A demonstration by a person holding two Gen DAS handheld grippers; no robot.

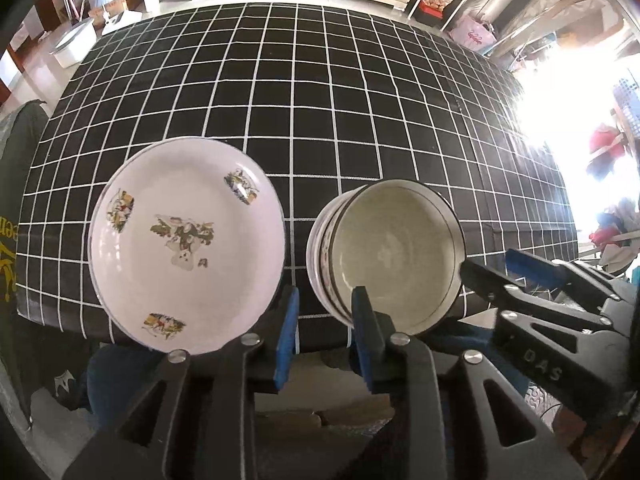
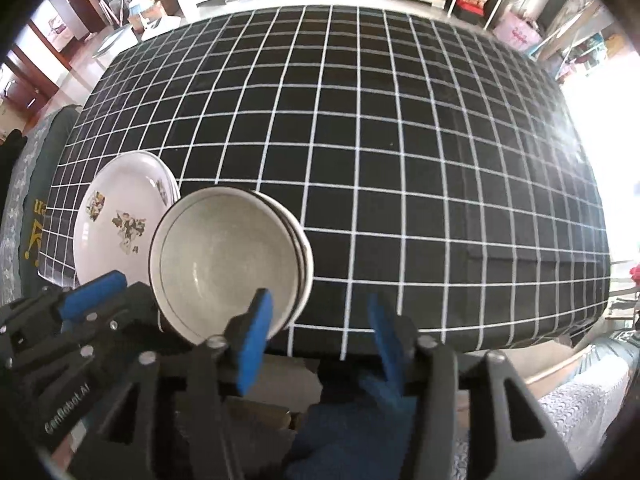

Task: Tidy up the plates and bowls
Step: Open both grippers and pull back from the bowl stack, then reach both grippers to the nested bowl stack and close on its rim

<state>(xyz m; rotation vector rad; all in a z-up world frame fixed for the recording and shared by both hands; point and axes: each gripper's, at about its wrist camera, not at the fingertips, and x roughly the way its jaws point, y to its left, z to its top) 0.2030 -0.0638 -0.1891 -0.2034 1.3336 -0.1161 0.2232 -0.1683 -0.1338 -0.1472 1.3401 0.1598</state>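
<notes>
Both grippers hang over the counter's (image 1: 360, 100) near edge, jaws apart and empty: left gripper (image 1: 325, 330) narrowly, right gripper (image 2: 318, 334) wider. Just beyond, stacked plates (image 1: 186, 248) sit beside stacked bowls (image 1: 396, 256) on the black checked cloth.

Blown-out right-side glare, perhaps daylight

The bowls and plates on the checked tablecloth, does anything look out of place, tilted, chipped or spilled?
Nothing stands out. The stacked bowls sit nested and roughly level, beside the stacked plates near the front edge of the tablecloth. No chips, cracks or spills show. Both stacks sit close to that edge, so a careless nudge could perhaps push them off.
</notes>
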